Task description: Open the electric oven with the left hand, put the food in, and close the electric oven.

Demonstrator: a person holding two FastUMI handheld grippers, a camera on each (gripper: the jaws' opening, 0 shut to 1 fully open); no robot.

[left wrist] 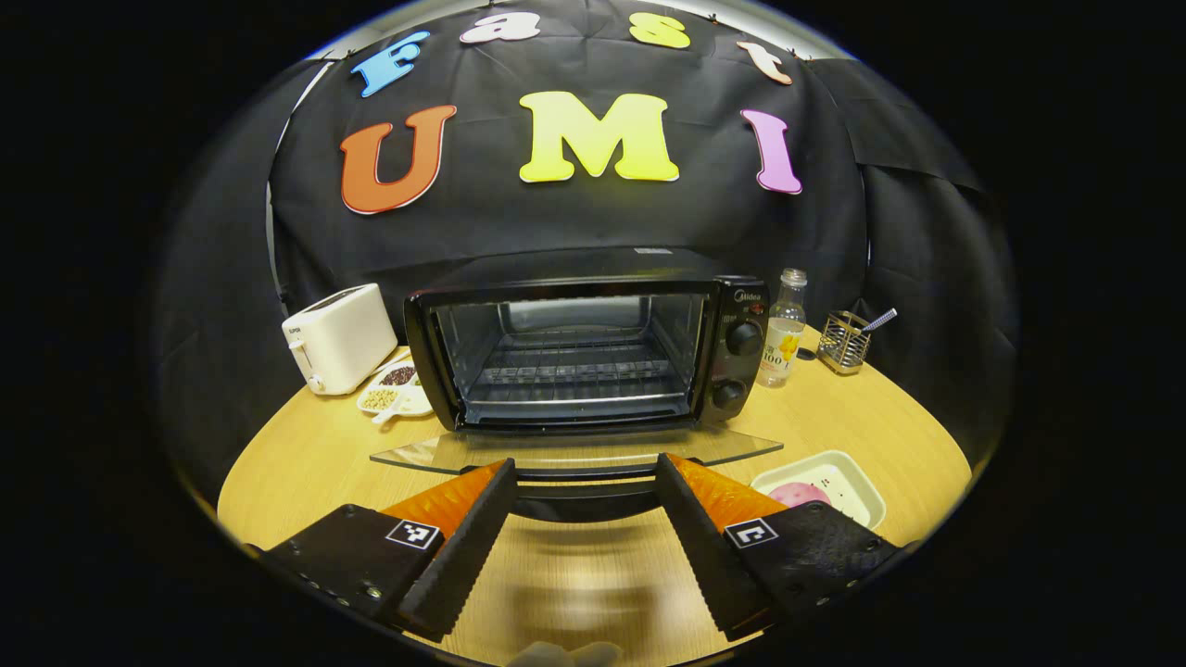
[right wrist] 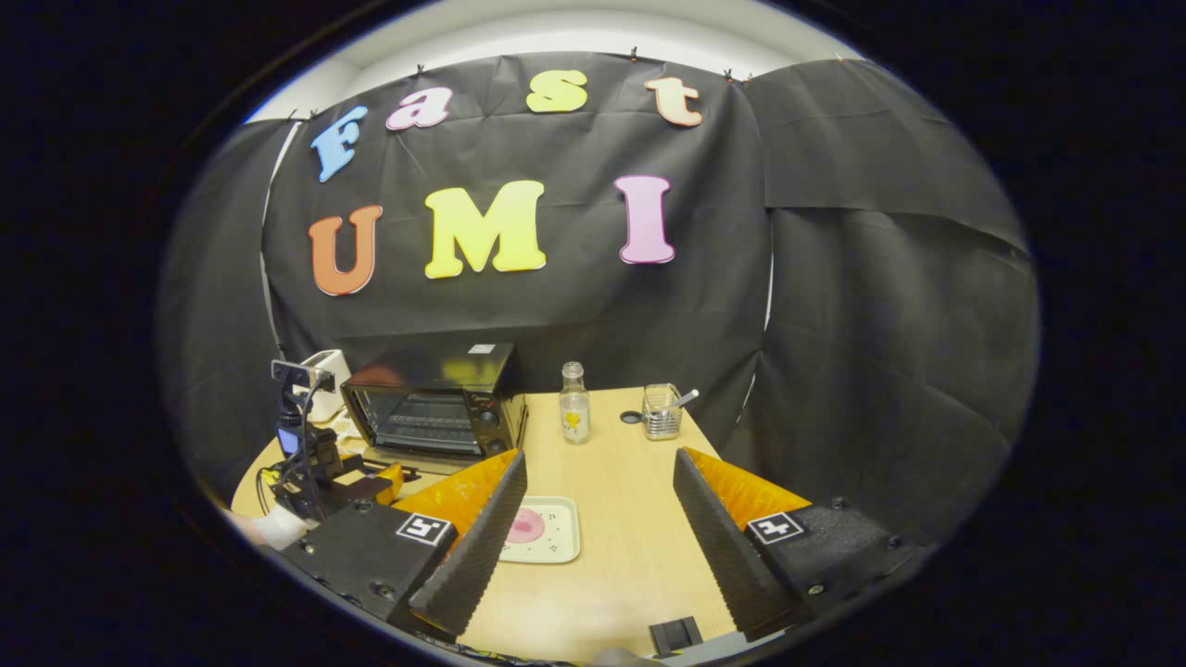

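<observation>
Two spread fingers of the left gripper [left wrist: 586,482] flank the handle of the oven door [left wrist: 574,452], which lies folded down flat. The open electric oven [left wrist: 584,347] sits at twelve o'clock. The right gripper [right wrist: 600,482] is spread too, empty; the plate with pink food [right wrist: 542,530] lies at ten o'clock.

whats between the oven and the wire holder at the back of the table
A clear bottle stands between the oven and the wire holder in the right gripper view.
</observation>
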